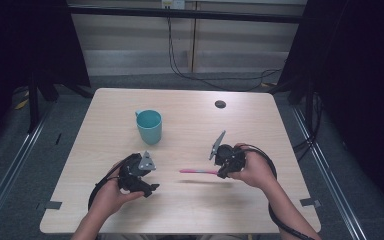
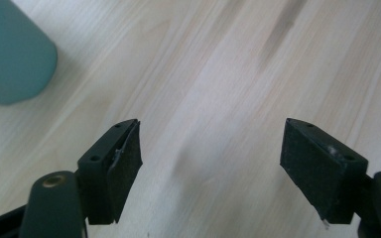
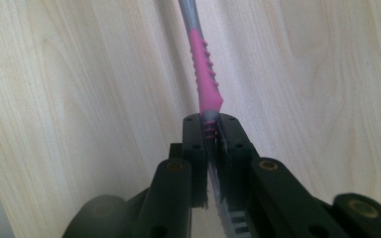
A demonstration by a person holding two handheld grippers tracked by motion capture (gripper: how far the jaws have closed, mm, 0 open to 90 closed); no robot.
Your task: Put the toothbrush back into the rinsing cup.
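**Pink toothbrush clamped in the right gripper above a wooden table**

The pink toothbrush (image 1: 199, 171) is held off the table (image 1: 190, 210) at one end by the right gripper (image 1: 223, 172), sticking out level toward the middle of the table, with its shadow lying on the wood just beneath it. In the right gripper view the two black jaws are pressed together on the toothbrush (image 3: 206, 84), with the ribbed pink grip rising out from between them and a grey stretch beyond it. Which end carries the bristles I cannot tell; what shows between the jaws near the bottom of that view may be the head, but it is blurred.

The person's right hand (image 1: 256, 170) wraps the gripper's body on the right side of the table, a cable looping back along the forearm.

The left gripper (image 1: 152, 189) sits in the left hand (image 1: 111, 195) at the near left, well apart from the toothbrush. In the left gripper view its jaws stand wide apart over bare wood with nothing between them.

A teal cup (image 1: 149, 126) stands upright farther back on the table, left of centre, apart from both grippers. It appears as a teal shape (image 2: 12, 54) at the upper left corner of the left gripper view.
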